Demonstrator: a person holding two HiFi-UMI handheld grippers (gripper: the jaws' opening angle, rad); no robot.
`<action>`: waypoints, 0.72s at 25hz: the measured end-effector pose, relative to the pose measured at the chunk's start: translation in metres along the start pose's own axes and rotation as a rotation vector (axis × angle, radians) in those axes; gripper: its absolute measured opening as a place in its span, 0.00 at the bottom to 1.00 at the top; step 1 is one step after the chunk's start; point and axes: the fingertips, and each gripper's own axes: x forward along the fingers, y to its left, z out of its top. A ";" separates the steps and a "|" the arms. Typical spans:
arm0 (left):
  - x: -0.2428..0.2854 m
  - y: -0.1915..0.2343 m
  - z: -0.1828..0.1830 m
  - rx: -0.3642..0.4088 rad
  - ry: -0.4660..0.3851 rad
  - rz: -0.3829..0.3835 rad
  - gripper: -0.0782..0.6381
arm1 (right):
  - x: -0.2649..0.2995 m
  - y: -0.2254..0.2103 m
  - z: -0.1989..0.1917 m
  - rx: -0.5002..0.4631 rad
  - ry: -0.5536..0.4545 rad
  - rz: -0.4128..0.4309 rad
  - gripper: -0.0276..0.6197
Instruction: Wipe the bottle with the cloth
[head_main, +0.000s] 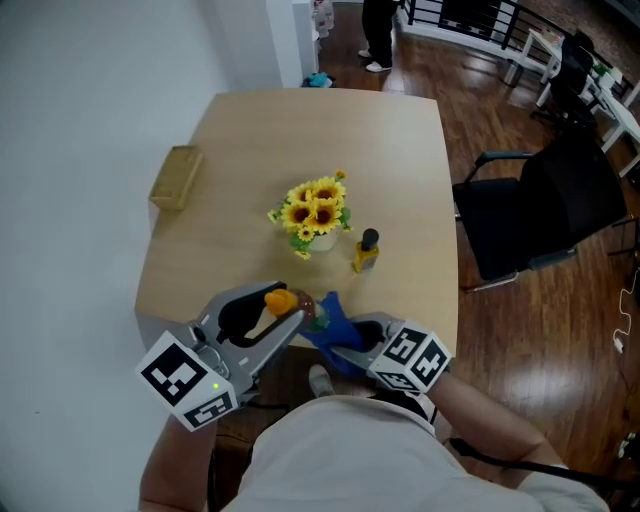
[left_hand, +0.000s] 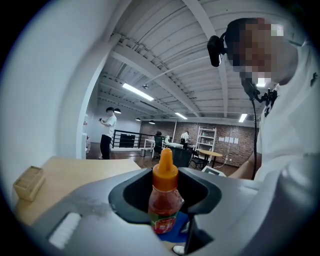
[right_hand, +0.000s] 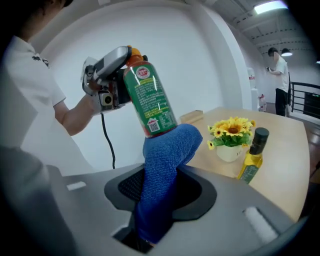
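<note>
I hold the bottle (head_main: 282, 299) up off the table (head_main: 250, 130) in the left gripper (head_main: 285, 312) so that its whole body is free to be rubbed. The jaws are partly apart and clamped on it high up, near the orange cap, which leaves the green label and the base bare. In the left gripper view the bottle (left_hand: 164, 200) sits squarely between the 2 jaws, cap toward the camera's upper side. The right gripper (head_main: 350, 345) has its jaws closed on the lower end of the blue cloth (head_main: 330, 320), so the free end stands up as a soft pad in front of them. In the right gripper view that folded top of the cloth (right_hand: 162, 170) meets the bottom edge of the bottle (right_hand: 149, 97), which hangs tilted above it. I judge the wipe is at the base and lower side now, with the label area left to cover. Both grippers are close in front of my body at the near edge of the table. The left gripper reaches in from the left and points nearly level. The right gripper comes from the right, angled downward, its tip just beside the bottle. The flowers (head_main: 316, 212), the oil bottle (head_main: 366, 252) and the box (head_main: 176, 177) stand farther back on the table, well apart from the work.
</note>
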 end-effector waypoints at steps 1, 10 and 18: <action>0.000 0.002 -0.002 0.000 0.002 -0.004 0.33 | -0.004 -0.003 -0.003 0.013 -0.001 -0.014 0.27; 0.027 0.029 -0.038 0.054 0.062 0.021 0.33 | -0.082 -0.038 -0.035 0.193 -0.112 -0.228 0.27; 0.090 0.098 -0.130 0.032 0.123 0.179 0.33 | -0.137 -0.065 -0.073 0.312 -0.140 -0.416 0.27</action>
